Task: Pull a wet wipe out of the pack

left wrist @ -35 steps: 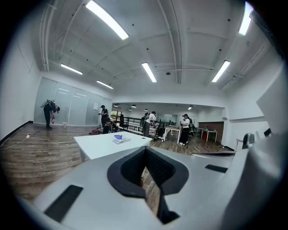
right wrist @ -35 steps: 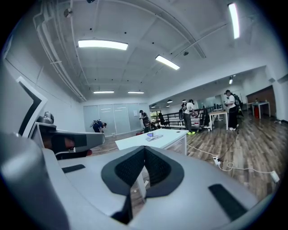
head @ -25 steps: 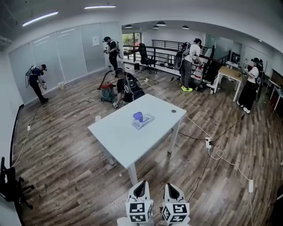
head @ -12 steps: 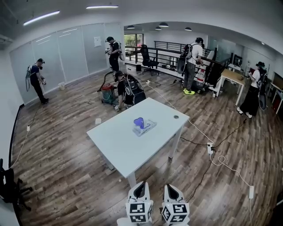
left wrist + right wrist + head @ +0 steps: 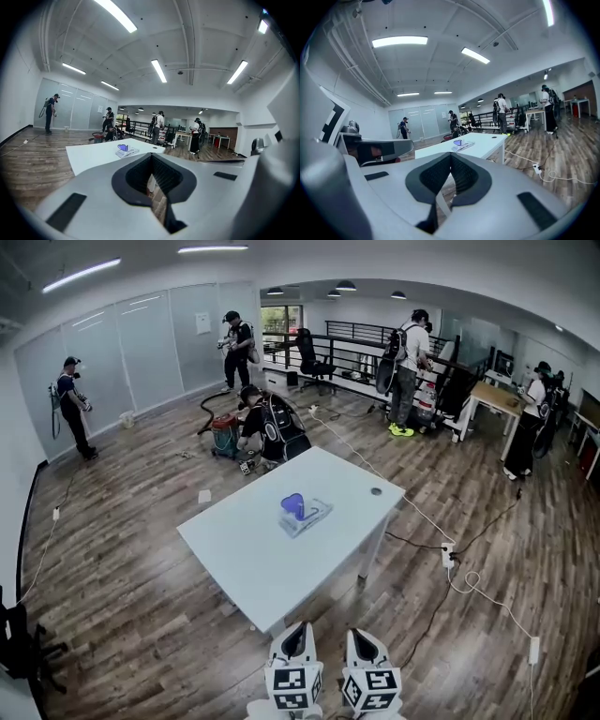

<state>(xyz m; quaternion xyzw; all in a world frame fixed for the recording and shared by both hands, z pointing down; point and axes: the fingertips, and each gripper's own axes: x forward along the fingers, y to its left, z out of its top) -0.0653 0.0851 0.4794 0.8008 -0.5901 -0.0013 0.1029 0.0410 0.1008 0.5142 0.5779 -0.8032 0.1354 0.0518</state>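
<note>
While the pack (image 5: 307,516) lies on the table (image 5: 234,542), left gripper (image 5: 297,628) and right gripper (image 5: 360,635) are closed, empty.

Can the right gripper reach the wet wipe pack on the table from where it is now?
Probably not yet. The right gripper is well short of the table, and the wet wipe pack lies near its middle. Nothing blocks the way.

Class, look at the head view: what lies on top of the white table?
A wet wipe pack with a blue top lies near the middle; a small dark disc sits by the far right corner. The tabletop under the pack is covered.
</note>
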